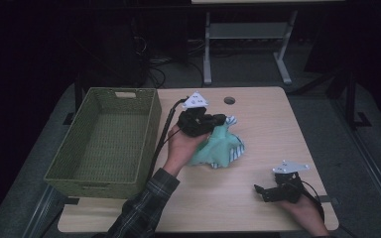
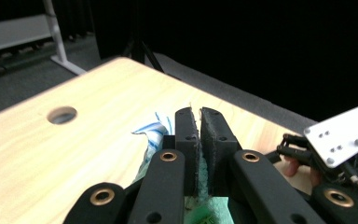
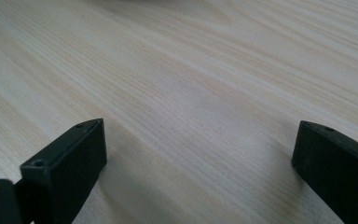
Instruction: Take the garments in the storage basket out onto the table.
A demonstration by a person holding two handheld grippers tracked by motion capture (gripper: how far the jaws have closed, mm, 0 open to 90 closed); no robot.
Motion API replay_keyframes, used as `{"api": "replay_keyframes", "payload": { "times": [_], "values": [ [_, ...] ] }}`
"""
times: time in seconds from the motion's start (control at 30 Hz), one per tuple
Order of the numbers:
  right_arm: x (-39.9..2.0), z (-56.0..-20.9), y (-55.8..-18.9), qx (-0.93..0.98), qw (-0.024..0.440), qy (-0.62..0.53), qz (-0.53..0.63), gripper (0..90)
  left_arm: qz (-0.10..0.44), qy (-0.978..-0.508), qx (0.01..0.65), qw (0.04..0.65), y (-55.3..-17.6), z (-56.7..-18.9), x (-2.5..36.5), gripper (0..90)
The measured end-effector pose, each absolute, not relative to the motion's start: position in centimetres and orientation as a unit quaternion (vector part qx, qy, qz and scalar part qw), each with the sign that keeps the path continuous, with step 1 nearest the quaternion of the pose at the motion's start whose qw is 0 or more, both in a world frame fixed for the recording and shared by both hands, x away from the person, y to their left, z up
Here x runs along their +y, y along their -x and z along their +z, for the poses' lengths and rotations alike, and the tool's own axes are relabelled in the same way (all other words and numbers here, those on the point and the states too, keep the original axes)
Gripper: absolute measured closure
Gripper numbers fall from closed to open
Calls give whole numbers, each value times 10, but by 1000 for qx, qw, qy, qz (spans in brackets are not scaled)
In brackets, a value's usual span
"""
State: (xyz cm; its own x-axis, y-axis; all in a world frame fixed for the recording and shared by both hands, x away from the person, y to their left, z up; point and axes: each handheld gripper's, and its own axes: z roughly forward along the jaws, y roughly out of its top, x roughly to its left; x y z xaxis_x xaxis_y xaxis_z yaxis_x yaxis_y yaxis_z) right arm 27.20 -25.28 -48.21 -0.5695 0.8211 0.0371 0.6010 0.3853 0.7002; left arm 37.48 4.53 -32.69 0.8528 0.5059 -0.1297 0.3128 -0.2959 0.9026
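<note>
Left gripper [image 1: 217, 120] has its jaws pinched on a green cloth with a blue-striped edge [image 1: 222, 147]; fabric shows squeezed between the pads [image 2: 192, 140] in the left gripper view. The cloth hangs and drapes to the table [image 1: 258, 114] mid-surface, just right of the green woven basket [image 1: 106, 168]. The basket lies to the left of the held cloth, so likely next move is a leftward carry over its rim. Right gripper [image 1: 259, 190] sits wide apart and holding nothing at the near right edge, well apart from the cloth; left hand is the one placed to do it.
</note>
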Motion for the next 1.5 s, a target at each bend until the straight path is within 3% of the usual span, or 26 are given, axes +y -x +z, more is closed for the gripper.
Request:
{"api": "replay_keyframes", "payload": {
  "times": [0.63,0.77,0.93,1.13,1.23,1.4,1.5],
  "values": [
    [-253,-482,-272,818,161,-433,343,27,54,-851,245,461,-369,-400,18,843],
    [-253,-482,-272,818,161,-433,343,27,45,-855,249,453,-369,-410,20,791],
    [-253,-482,-272,818,161,-433,343,27,55,-856,252,449,-366,-404,36,604],
    [-253,-482,-272,818,161,-433,344,27,70,-849,261,454,-362,-393,56,597],
    [-253,-482,-272,818,161,-432,344,27,79,-847,273,449,-360,-393,68,632],
    [-253,-482,-272,818,161,-432,344,27,88,-857,303,407,-361,-415,87,871],
    [-253,-482,-272,818,161,-432,344,27,93,-864,310,385,-362,-423,88,896]
  ]
}}
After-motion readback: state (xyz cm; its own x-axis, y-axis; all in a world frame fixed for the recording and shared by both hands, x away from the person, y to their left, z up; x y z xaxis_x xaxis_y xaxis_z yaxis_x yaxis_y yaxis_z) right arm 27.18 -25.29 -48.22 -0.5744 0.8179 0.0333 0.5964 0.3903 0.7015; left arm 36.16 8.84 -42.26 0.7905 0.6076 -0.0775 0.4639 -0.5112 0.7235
